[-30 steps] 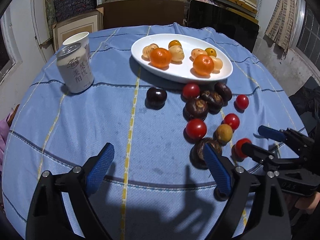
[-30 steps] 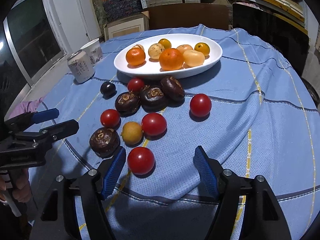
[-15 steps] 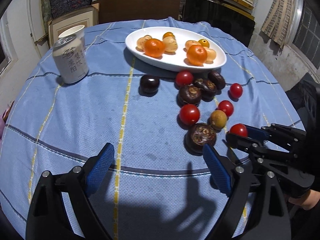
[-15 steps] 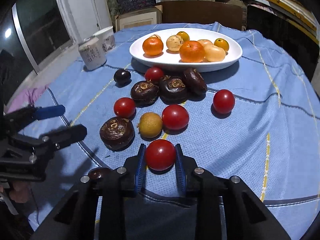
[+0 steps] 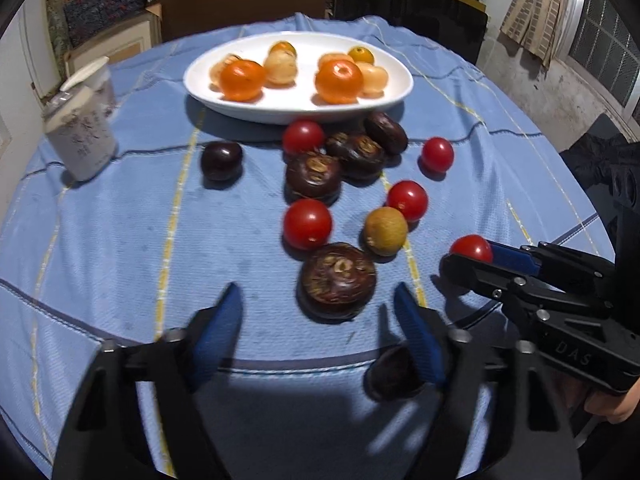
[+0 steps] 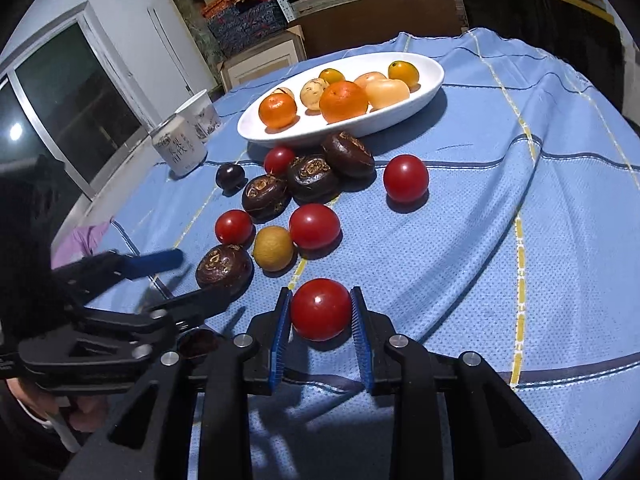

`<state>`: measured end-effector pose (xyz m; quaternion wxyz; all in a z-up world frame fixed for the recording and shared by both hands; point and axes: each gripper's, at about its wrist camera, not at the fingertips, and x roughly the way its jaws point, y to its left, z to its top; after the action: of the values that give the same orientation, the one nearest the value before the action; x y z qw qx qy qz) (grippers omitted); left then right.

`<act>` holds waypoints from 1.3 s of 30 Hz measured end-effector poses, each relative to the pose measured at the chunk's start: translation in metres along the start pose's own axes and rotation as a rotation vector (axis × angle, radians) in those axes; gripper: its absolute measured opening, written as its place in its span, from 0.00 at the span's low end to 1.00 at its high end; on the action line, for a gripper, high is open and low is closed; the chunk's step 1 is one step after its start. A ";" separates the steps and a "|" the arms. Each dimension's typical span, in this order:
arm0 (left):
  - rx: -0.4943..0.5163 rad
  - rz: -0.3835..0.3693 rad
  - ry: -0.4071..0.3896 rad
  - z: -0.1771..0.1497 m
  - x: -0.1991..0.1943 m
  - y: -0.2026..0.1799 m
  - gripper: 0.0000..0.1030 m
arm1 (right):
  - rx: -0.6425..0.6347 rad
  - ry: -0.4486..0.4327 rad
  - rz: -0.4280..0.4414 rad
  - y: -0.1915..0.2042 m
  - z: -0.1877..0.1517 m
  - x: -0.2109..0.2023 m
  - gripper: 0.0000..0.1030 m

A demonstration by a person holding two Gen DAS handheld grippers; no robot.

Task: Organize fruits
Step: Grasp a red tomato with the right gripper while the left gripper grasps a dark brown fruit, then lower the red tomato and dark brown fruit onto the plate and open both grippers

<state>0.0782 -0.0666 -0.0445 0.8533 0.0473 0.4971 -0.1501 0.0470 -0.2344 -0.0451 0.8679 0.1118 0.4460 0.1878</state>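
The red tomato nearest the table's front edge sits pinched between the blue pads of the right gripper, which is clamped on it from both sides; whether it rests on the blue cloth or is just clear of it is hard to say. The white plate lies well beyond the tomato, at the far side of the cloth, and already carries oranges and pale yellow fruit. Between plate and tomato lie the loose fruits: more red tomatoes, several dark brown round fruits, and a small yellow-brown fruit just beyond the held tomato toward the plate. The closest dark brown fruit lies just ahead of the left gripper, whose jaws have just been closing but stand apart on either side of the gap before it, touching nothing; a smaller dark fruit lies beside its right finger. A can and a white cup stand to the left of the plate. The step in hand looks like the pick-up of this tomato, grip made and lift to come. The next move calls for raising it straight off the cloth, carrying it over the scattered fruit without knocking them, and keeping the squeeze gentle, since a tomato bruises and can roll out of flat pads.
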 end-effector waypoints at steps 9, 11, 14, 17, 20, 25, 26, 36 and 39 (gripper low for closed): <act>0.010 -0.003 -0.009 0.004 0.007 -0.002 0.40 | 0.020 -0.002 0.026 -0.005 0.000 0.000 0.29; 0.013 -0.008 -0.006 0.005 0.006 -0.002 0.40 | 0.016 0.000 0.021 -0.004 0.000 0.000 0.29; 0.011 -0.019 -0.001 0.004 0.005 0.000 0.40 | 0.006 0.003 0.009 -0.002 0.000 0.000 0.29; 0.002 -0.018 0.001 0.001 0.003 0.004 0.40 | -0.021 0.009 -0.026 0.004 0.001 0.000 0.29; -0.009 -0.027 -0.011 -0.002 -0.005 0.009 0.40 | -0.039 0.017 -0.054 0.009 0.001 -0.002 0.29; -0.016 -0.028 -0.058 -0.001 -0.024 0.021 0.40 | -0.044 -0.007 -0.072 0.014 0.004 -0.014 0.29; -0.014 -0.022 -0.066 -0.001 -0.027 0.023 0.40 | -0.046 -0.009 -0.076 0.014 0.004 -0.016 0.29; -0.008 -0.040 -0.112 0.023 -0.049 0.039 0.40 | -0.103 -0.052 -0.098 0.027 0.029 -0.036 0.29; 0.003 -0.047 -0.125 0.043 -0.052 0.039 0.40 | -0.129 -0.071 -0.107 0.030 0.049 -0.039 0.29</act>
<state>0.1020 -0.0284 0.0189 0.8788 0.0277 0.4437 -0.1734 0.0590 -0.2250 0.0228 0.8975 0.0382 0.4072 0.1652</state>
